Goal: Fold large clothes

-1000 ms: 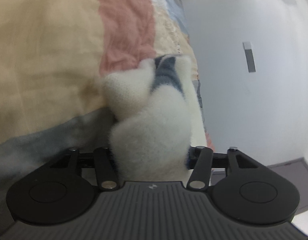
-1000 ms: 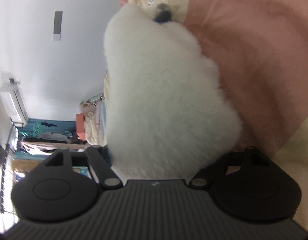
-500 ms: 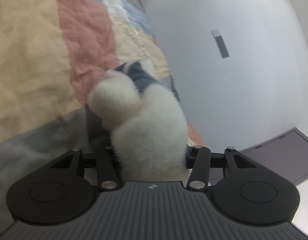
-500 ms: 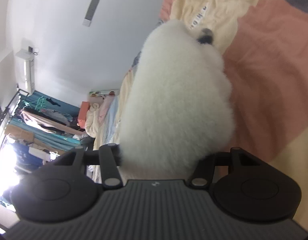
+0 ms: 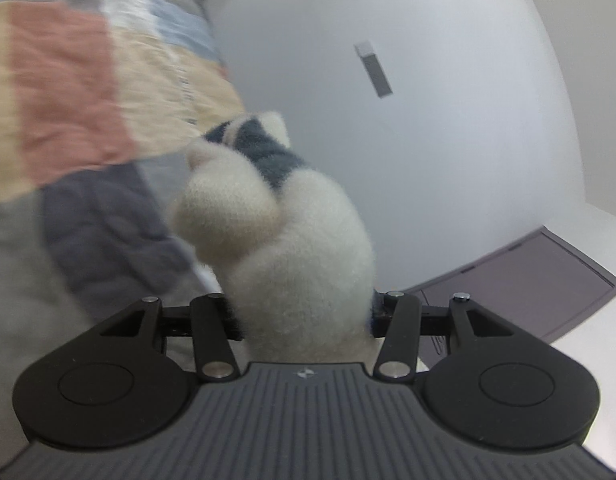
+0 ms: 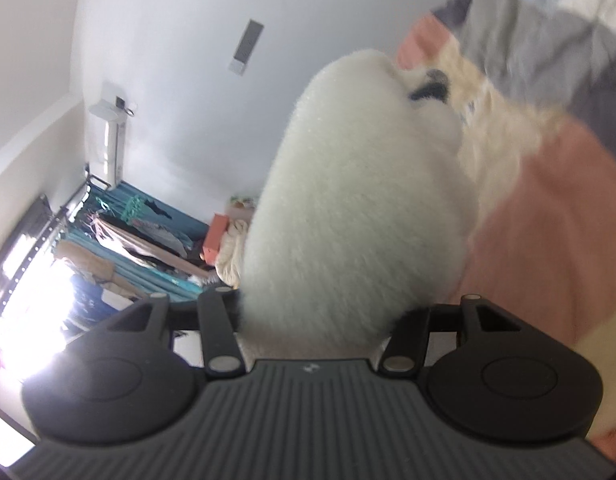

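Note:
A fluffy white garment (image 5: 299, 248) with dark blue-grey stripes (image 5: 263, 152) bunches up between the jaws of my left gripper (image 5: 303, 312), which is shut on it. It hangs clear of the patchwork quilt (image 5: 67, 80) at the left. In the right wrist view the same white fleece (image 6: 360, 200) fills the gap of my right gripper (image 6: 320, 316), shut on a thick fold. A dark stripe (image 6: 428, 92) shows at the far end. The fleece hides both grippers' fingertips.
The bed's quilt (image 6: 548, 200) has pink, cream, grey and blue patches. A plain white wall (image 5: 428, 120) stands behind, with a dark door panel (image 5: 528, 280). An air conditioner (image 6: 107, 140) and a crowded clothes rack (image 6: 127, 240) sit at the left.
Both grippers have risen with the garment, lifting it off the quilt, and both views have rolled. The right jaws drew in tighter on the fleece early on.

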Demonstrator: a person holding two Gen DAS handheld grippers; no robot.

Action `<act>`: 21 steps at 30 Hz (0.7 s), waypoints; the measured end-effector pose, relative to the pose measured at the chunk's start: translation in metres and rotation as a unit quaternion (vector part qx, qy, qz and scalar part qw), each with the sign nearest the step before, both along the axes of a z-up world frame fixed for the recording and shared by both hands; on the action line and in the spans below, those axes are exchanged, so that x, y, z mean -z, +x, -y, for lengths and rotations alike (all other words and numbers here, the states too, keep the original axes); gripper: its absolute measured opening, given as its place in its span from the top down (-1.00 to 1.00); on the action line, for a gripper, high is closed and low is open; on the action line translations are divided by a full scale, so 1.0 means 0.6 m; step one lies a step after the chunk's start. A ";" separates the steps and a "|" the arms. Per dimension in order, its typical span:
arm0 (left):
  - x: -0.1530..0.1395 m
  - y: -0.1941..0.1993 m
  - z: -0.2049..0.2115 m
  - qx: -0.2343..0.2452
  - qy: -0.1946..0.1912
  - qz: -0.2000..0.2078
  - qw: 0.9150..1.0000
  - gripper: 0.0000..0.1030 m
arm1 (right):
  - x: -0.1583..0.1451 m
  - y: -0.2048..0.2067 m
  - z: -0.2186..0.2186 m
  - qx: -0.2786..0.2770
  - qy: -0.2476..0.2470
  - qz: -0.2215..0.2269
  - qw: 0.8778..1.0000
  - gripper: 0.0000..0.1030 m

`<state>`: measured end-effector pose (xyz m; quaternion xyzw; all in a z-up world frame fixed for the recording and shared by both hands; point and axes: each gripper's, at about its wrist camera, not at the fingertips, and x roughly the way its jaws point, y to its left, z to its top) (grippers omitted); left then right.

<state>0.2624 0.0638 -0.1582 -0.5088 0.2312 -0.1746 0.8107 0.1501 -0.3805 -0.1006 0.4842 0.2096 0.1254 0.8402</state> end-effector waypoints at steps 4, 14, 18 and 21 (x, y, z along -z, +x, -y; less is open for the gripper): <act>-0.041 0.062 0.062 0.027 -0.005 0.008 1.000 -0.05 | -0.040 0.027 0.060 0.009 -0.006 0.028 1.000 -0.09; -0.088 0.244 0.245 0.082 0.018 0.028 0.996 -0.06 | -0.079 0.121 0.211 0.043 -0.017 0.059 0.997 -0.09; -0.056 0.324 0.310 0.110 0.023 0.021 0.993 -0.06 | -0.050 0.150 0.267 0.058 -0.018 0.061 0.996 -0.09; -0.020 0.369 0.360 0.119 0.038 0.011 0.992 -0.06 | -0.013 0.173 0.301 0.065 -0.021 0.058 0.996 -0.09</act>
